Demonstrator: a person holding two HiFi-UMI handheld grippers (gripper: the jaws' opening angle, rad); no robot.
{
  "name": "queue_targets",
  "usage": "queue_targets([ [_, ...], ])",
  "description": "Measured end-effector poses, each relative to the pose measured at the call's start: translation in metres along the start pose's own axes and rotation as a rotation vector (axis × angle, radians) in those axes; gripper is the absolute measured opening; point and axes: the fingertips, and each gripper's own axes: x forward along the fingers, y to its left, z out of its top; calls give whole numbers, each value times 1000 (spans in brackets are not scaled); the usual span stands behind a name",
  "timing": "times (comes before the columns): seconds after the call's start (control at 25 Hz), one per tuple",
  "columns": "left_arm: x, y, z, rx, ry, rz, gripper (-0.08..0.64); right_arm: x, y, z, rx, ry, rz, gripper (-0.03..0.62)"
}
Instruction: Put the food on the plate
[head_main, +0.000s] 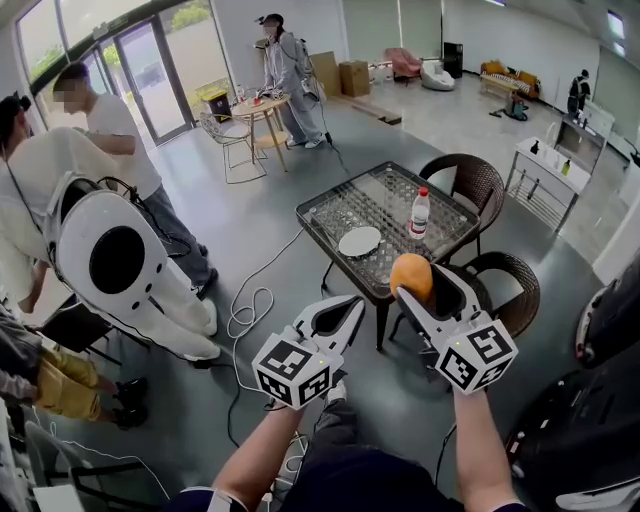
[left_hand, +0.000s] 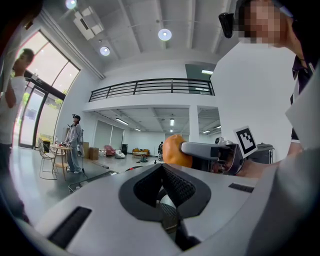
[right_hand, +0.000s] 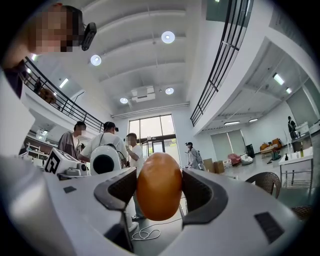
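An orange, egg-shaped piece of food (head_main: 411, 274) is clamped between the jaws of my right gripper (head_main: 418, 287), held in the air short of the near edge of the glass table (head_main: 330, 215). In the right gripper view the food (right_hand: 159, 186) fills the gap of the right gripper (right_hand: 160, 190). A white plate (head_main: 360, 240) lies empty on the table's near half. My left gripper (head_main: 343, 313) hovers to the left of the right one, jaws together and holding nothing. The left gripper view shows its own closed jaws (left_hand: 167, 195) and the food (left_hand: 173, 150) beyond them.
A plastic bottle with a red cap (head_main: 420, 212) stands on the table right of the plate. Two dark wicker chairs (head_main: 476, 185) (head_main: 510, 285) sit at the table's right side. A white cable (head_main: 250, 305) loops on the floor. People and a white rounded device (head_main: 115, 262) stand at left.
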Motion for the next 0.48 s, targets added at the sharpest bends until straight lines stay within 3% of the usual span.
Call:
queue_targets([
  [0.48,57,111,-4,-58,21,-24,8,113,-46,-31,21,71,-10,288],
])
